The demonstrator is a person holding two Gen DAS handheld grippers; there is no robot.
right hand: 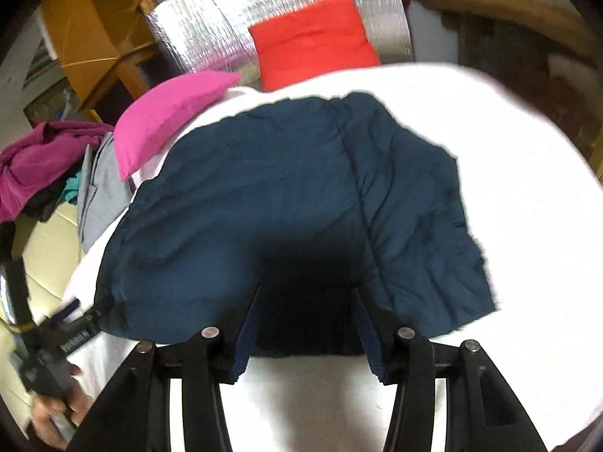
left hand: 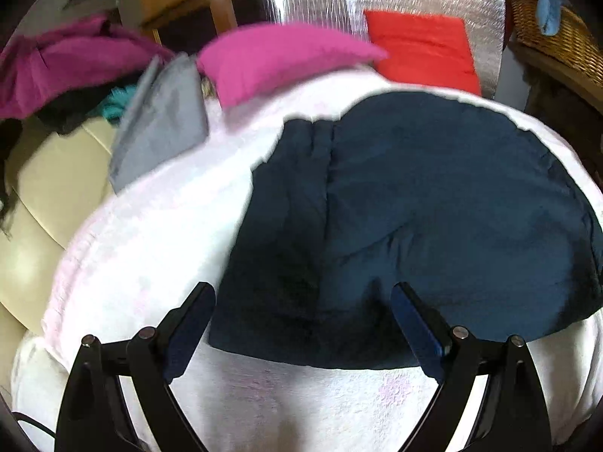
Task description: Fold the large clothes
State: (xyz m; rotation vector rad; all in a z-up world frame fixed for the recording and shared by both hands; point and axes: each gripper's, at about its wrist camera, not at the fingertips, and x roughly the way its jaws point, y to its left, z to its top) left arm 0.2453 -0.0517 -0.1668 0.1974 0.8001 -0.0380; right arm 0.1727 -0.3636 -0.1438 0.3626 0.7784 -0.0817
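Evidently soft, light and floppy, the navy garment (left hand: 433, 203) lies partly folded on the white towel (left hand: 150, 256), best pinched at its near hem corners, while the left gripper (left hand: 301, 324) and right gripper (right hand: 307, 324) both hover open, holding nothing.

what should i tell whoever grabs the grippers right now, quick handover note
Left gripper: open, nothing held, over the near edge of the navy garment.
Right gripper: open, nothing between the pads, also at the garment's near edge.
Navy garment lies folded into a compact shape on the white towel, wrinkled.
Pink, red and grey pieces look folded at the far side.
Left: an unfolded magenta pile on the left; whether navy needs another fold is unclear.
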